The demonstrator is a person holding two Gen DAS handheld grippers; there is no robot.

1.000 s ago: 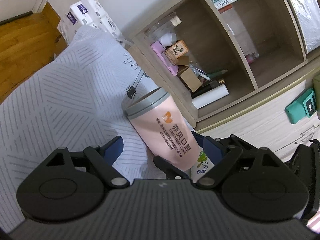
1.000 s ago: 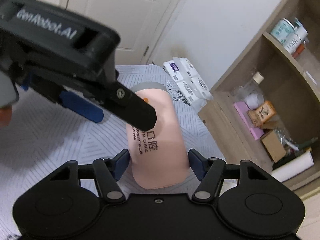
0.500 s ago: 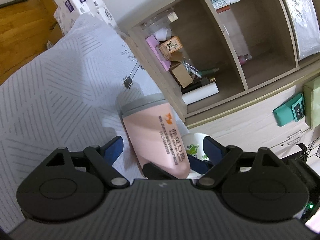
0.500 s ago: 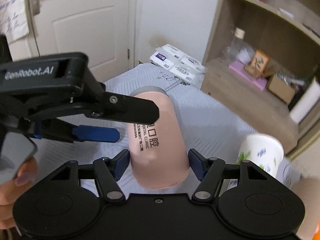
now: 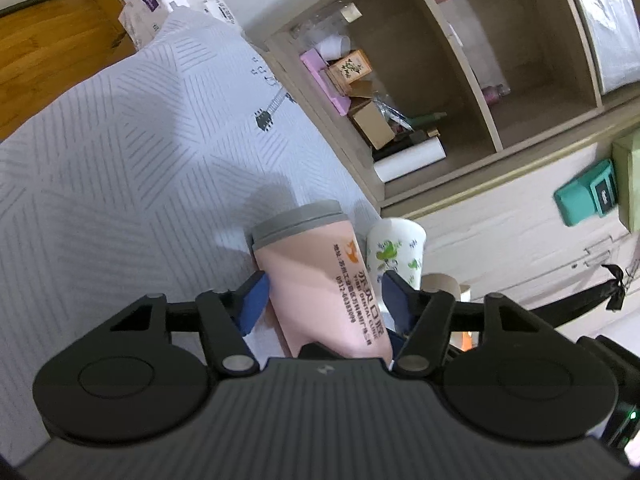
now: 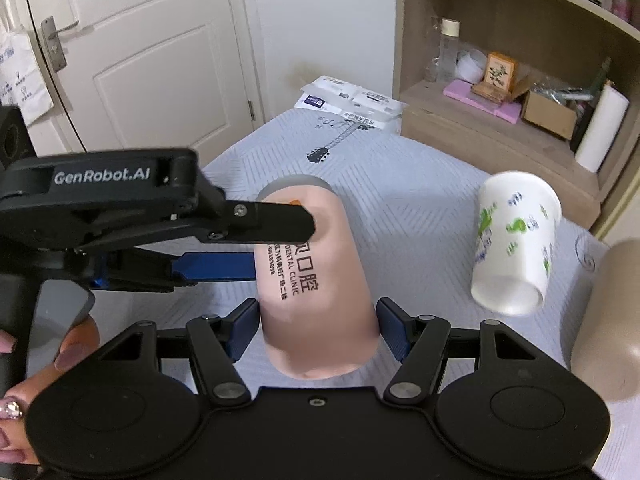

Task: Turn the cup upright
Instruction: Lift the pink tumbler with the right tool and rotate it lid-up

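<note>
Grey striped bed (image 6: 420, 216) below: the pink cup (image 6: 316, 280) tilts, grey lid toward 12 o'clock, squeezed by both right claw (image 6: 318, 330) and left claw (image 5: 326, 300).

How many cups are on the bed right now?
3 visible: the pink cup between both claws, the white floral cup to its right, and a beige cup partly cut off at the frame's right edge.
</note>
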